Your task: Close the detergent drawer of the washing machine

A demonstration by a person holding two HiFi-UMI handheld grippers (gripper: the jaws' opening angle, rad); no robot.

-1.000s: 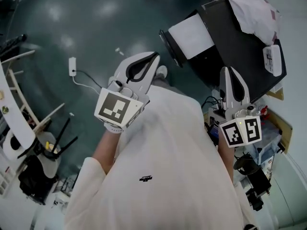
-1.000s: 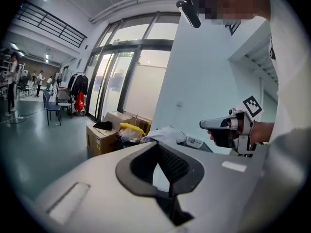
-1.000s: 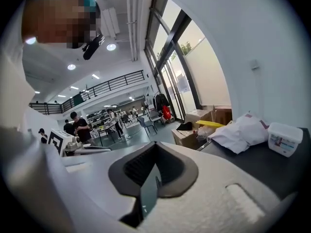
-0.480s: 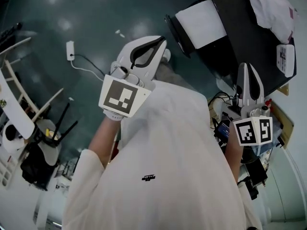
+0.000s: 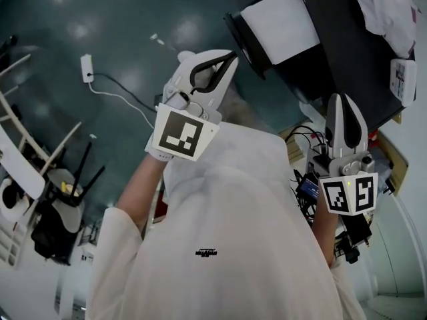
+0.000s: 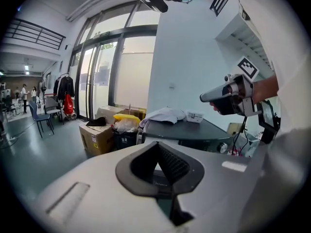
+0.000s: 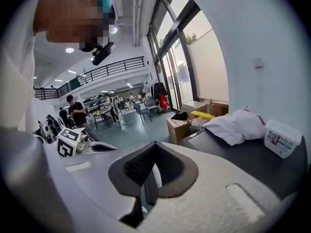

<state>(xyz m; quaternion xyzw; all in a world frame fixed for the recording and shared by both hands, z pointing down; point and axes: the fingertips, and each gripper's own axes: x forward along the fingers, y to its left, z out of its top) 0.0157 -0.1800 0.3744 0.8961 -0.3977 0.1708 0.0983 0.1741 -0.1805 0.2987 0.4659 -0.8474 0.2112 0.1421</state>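
Note:
The washing machine [image 5: 333,52] stands at the head view's upper right, with a black top and a white panel [image 5: 280,19] at its near end. I cannot pick out its detergent drawer in any view. My left gripper [image 5: 229,57] is held out in front of the chest, left of the machine, shut and empty. My right gripper [image 5: 345,100] hangs over the machine's near edge, also shut and empty. In the left gripper view the jaws [image 6: 156,145] point at the machine's dark top [image 6: 194,130] and a knob [image 6: 223,148]. The right gripper's jaws [image 7: 154,145] are pressed together.
A white cloth [image 7: 238,124] and a white tub [image 7: 282,138] lie on the machine. A plug and cable [image 5: 87,69] trail on the floor. Cardboard boxes and a bin [image 6: 104,132] stand beyond the machine. Cables and gear [image 5: 310,179] crowd its right side.
Both grippers have drifted slightly right and stay shut. The machine has slid toward the top of the head view.

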